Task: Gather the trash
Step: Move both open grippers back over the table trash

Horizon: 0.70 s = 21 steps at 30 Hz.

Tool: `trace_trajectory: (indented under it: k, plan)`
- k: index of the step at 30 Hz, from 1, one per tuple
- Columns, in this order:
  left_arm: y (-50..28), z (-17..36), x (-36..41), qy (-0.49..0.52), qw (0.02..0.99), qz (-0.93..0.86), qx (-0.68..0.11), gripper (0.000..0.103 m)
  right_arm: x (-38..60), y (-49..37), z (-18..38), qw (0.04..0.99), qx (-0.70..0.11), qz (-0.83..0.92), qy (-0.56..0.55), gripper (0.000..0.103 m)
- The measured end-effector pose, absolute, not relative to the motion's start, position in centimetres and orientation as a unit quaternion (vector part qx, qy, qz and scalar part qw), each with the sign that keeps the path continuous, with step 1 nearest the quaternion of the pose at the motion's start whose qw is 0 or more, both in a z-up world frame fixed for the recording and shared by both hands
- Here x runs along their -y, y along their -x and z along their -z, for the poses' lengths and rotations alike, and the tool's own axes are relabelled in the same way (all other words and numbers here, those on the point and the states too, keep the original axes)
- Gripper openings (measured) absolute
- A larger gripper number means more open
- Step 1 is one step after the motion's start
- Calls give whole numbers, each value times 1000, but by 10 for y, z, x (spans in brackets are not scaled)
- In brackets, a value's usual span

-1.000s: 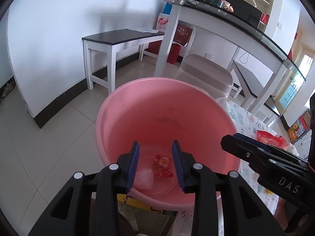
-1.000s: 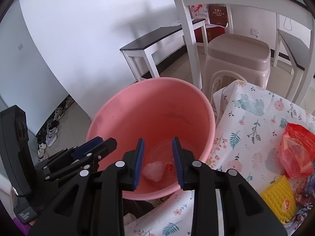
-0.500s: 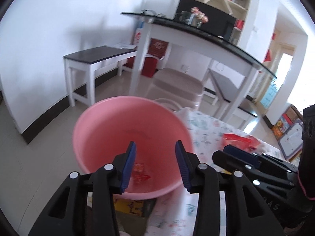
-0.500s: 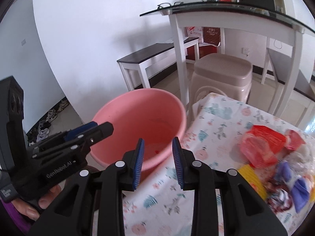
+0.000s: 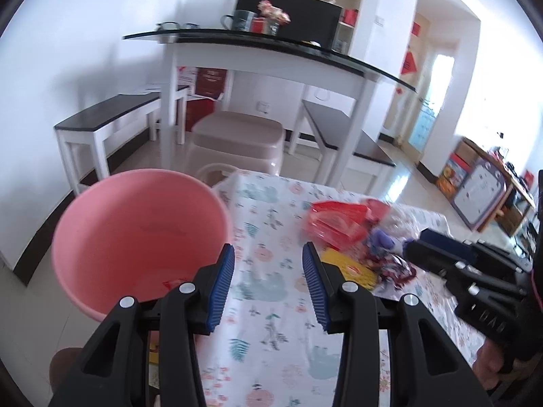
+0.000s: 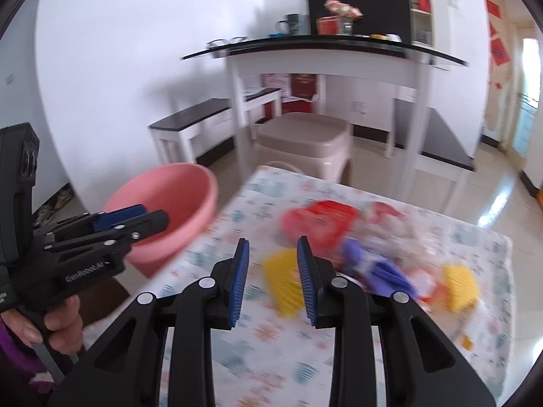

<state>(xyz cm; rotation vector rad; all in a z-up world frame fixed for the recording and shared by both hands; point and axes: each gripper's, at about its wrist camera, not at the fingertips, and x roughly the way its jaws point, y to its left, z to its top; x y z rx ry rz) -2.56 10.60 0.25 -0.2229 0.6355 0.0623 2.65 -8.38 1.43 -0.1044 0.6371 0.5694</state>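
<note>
Two grippers are up over the flowered tablecloth [image 5: 271, 271], and both are empty. Starting at the left of the left wrist view, the pink basin [image 5: 135, 230] sits at the cloth's left edge with a scrap of red wrapper showing low inside it. The left gripper [image 5: 268, 281] has its blue pads spread wide with only bare cloth between them. Up and to the right of that gap lies the trash pile: a red plastic bag [image 5: 339, 220] nearest the far edge, a yellow packet [image 5: 349, 268] just right of the right pad, purple wrappers [image 5: 383, 240] beyond. At the right edge the right gripper [image 5: 475, 271] reaches in beside the pile. In the right wrist view its own pads stand apart, gripping nothing, and the yellow packet [image 6: 285, 281] shows straight through the gap, with its blurred long side seeming to run away from the pads. I judge the right hand the nearer one for that packet. Nothing stands between the pads and it, though the purple wrappers [image 6: 376, 268] crowd its right side and could be caught along with it.
</note>
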Motion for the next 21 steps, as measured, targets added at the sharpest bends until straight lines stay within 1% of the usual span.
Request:
trace_trajectory:
  k: [13,16,21]
  plan:
    - [-25,14,-60,99,932,31,-348,41,189,-39,8,926,-333,-175,-16,30]
    - [-40,17,-57,89,933,24,-348,41,202,-40,16,926,-342,-158,-24,30]
    - [-72,33,-62,87,925,10,-370,41,220,-45,30,921,-361,-138,-36,30]
